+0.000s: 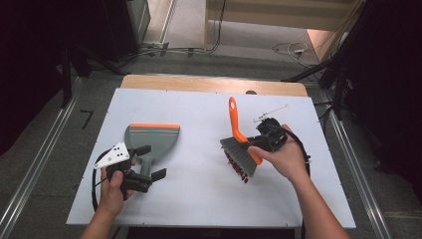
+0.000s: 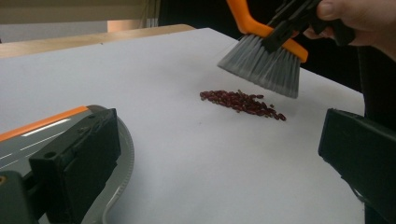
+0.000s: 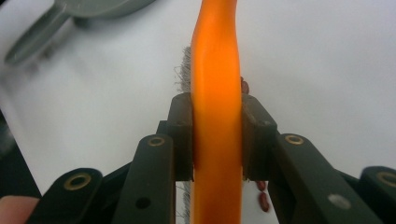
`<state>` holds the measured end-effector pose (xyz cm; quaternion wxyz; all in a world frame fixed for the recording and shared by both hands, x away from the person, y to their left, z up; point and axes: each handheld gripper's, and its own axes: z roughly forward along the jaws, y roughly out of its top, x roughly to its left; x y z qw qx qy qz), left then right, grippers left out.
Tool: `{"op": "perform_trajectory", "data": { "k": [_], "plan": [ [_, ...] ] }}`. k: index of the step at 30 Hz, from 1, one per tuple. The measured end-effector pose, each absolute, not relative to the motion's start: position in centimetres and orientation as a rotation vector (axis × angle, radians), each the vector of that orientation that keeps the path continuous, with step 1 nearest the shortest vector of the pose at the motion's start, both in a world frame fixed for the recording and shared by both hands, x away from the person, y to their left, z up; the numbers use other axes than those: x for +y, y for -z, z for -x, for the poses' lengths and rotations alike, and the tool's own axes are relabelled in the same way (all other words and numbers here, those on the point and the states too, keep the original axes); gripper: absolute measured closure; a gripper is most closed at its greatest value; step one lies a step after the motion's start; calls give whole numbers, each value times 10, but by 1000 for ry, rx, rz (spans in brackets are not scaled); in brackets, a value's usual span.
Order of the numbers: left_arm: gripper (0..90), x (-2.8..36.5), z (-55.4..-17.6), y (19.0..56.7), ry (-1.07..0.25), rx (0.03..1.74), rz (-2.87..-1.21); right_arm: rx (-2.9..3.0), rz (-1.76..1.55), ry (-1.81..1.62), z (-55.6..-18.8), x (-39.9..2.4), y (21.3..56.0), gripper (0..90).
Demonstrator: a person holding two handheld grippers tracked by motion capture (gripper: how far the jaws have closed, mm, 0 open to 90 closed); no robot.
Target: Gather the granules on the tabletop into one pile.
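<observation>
A hand brush with an orange handle (image 1: 233, 117) and grey bristles (image 2: 264, 63) hangs tilted just above the white tabletop (image 1: 199, 179). My right gripper (image 1: 254, 144) is shut on its handle (image 3: 217, 93), one jaw on each side. Under the bristles lies a small heap of dark red beans (image 2: 243, 102), also seen from above as beans (image 1: 238, 168). A grey dustpan (image 1: 152, 137) with an orange lip lies at the left, mouth facing away. My left gripper (image 1: 151, 162) is open beside the pan's handle; in its own view the left gripper (image 2: 219, 140) has one jaw over the pan's rim (image 2: 122, 172).
A thin clear strip (image 1: 271, 110) lies behind my right hand. The table's wooden back edge (image 1: 214, 83) borders the white sheet. Metal rails (image 1: 35, 164) run along both sides on the floor, with cables (image 1: 293, 49) beyond the table.
</observation>
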<state>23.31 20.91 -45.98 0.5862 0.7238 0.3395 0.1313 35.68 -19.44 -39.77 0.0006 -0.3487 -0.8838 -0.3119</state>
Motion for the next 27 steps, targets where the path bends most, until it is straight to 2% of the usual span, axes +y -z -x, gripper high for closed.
{"op": "perform_trajectory", "data": {
  "k": [5, 13, 19, 27],
  "plan": [
    [0, 210, -233, 460, -307, 793, -1685, -2958, 807, 922, -341, -207, 389, 683],
    [0, 207, -235, 461, -300, 792, -1691, -3130, 380, 796, -319, -217, 399, 683],
    [0, 207, -234, 461, -301, 796, -1688, -3102, 281, 760, -300, -215, 405, 683],
    [0, 206, -234, 461, -300, 792, -1693, -3125, 169, 602, -304, -193, 430, 685]
  ]
}}
